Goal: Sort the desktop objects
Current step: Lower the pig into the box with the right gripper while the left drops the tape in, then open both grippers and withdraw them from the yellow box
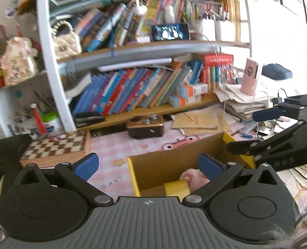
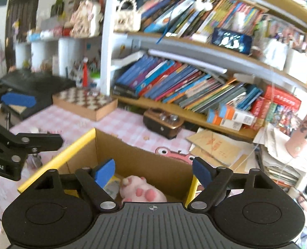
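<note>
A pink plush toy (image 2: 142,192) lies inside the open cardboard box (image 2: 132,157) with yellow edges, on the near part of the pink checked counter (image 2: 120,126). Both the left hand-held gripper (image 1: 148,166) and the right hand-held gripper (image 2: 153,171) hang over the box, fingers spread, holding nothing. A chessboard (image 2: 84,101) lies far left, a brown radio (image 2: 163,122) beyond the box.

Right gripper (image 2: 153,171) jaws spread wide above the cardboard box (image 2: 132,155) — pink plush toy (image 2: 142,191) inside.
</note>
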